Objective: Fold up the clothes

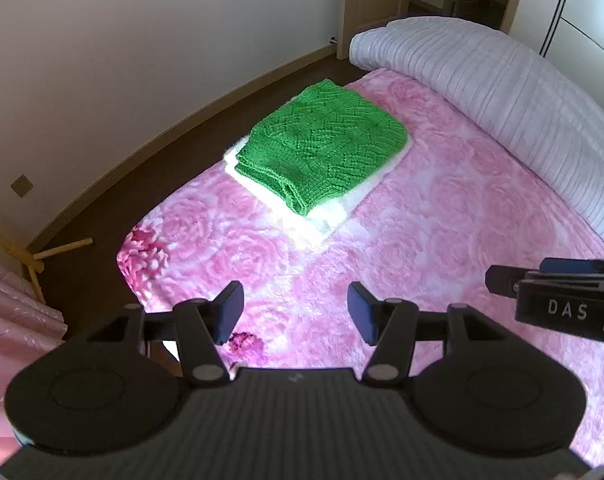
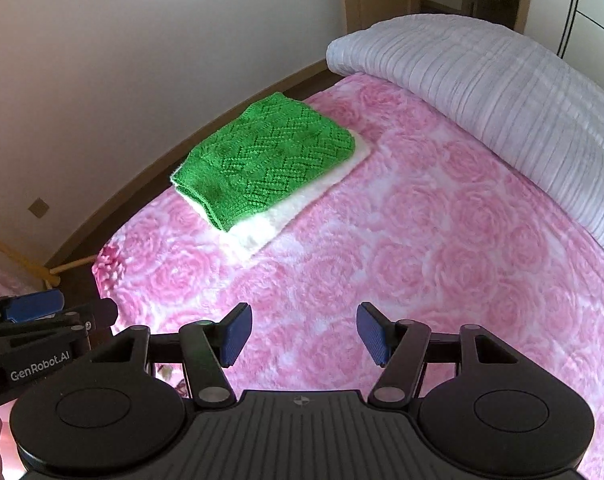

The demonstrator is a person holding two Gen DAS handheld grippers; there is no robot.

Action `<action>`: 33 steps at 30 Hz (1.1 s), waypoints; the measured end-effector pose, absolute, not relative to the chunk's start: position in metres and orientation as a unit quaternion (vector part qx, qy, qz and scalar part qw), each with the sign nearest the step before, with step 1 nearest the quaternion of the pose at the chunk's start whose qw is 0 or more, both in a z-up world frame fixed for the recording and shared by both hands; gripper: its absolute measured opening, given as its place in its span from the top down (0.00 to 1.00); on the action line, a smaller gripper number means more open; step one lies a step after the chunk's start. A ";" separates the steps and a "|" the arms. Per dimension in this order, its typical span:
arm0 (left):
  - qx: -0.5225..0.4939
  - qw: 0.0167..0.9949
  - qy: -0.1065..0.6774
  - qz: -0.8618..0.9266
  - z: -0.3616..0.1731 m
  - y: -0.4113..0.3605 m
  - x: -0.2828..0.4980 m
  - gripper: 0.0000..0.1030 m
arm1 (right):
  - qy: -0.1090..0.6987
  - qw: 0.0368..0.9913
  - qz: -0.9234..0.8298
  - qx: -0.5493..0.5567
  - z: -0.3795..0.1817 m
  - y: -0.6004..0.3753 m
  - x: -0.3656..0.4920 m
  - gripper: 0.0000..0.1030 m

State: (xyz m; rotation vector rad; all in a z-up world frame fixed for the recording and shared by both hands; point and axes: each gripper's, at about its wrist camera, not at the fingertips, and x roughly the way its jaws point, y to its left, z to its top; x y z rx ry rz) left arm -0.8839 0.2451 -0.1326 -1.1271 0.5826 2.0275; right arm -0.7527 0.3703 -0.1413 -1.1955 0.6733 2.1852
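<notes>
While the green knit (image 1: 322,144) lies folded atop a folded white garment (image 1: 326,220) on the bed (image 1: 422,208) — no loose clothes in view — both grippers' jaws hang spread, holding nothing: left gripper (image 1: 296,312), right gripper (image 2: 304,334).

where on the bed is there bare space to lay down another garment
The pink blanket is bare between the green knit stack and the white duvet, and in front of both grippers. The far-left corner is taken by the stack.
</notes>
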 end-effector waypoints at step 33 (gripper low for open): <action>-0.454 0.360 0.251 0.776 -0.151 0.299 -0.948 0.48 | 0.275 0.267 0.792 -0.475 -0.175 0.411 -0.820 0.40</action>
